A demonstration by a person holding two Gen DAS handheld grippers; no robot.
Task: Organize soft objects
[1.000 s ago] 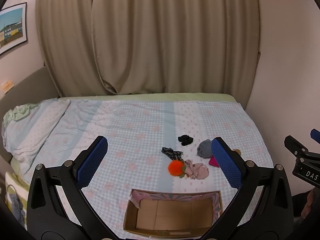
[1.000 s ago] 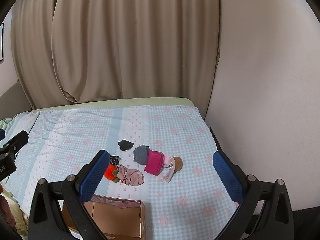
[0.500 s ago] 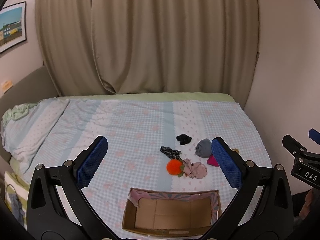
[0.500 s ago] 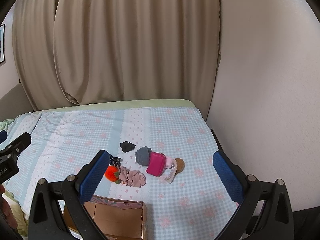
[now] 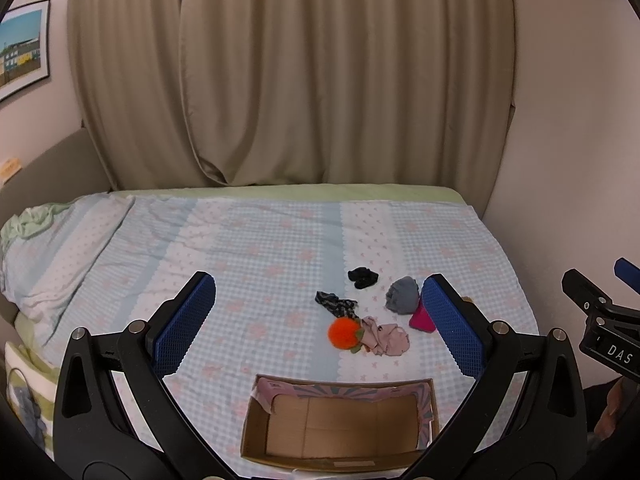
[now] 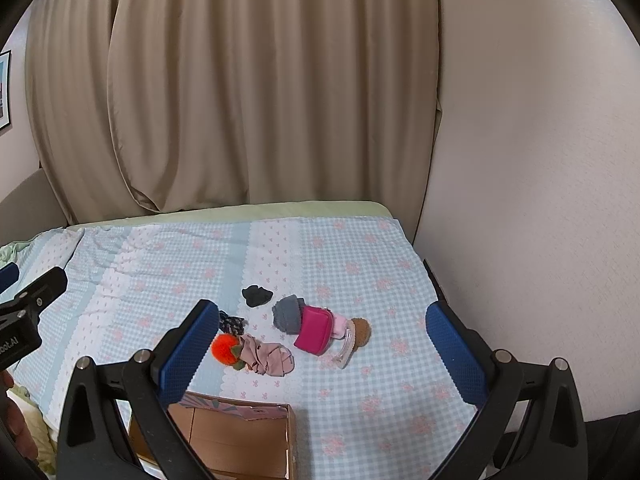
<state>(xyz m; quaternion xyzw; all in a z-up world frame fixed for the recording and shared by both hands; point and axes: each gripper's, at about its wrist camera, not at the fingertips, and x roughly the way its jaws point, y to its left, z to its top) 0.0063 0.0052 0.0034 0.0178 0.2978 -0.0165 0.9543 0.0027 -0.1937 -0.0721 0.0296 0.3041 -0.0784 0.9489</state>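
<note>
Left hand-held gripper [image 5: 320, 320]: jaws spread wide, empty, above the bed [image 5: 260, 248].
Right hand-held gripper [image 6: 320, 344]: likewise wide, empty.
Soft objects: orange plush [image 5: 343, 333], pink cloth [image 5: 386, 340], grey cloth [image 5: 402, 300], black sock [image 5: 363, 277] clustered on bed.
Cardboard box [image 5: 340, 432]: near edge, nothing inside.

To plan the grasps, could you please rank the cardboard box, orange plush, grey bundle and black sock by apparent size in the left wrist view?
1. cardboard box, though nearest the camera
2. grey bundle and orange plush, too alike to rank
3. black sock
</note>
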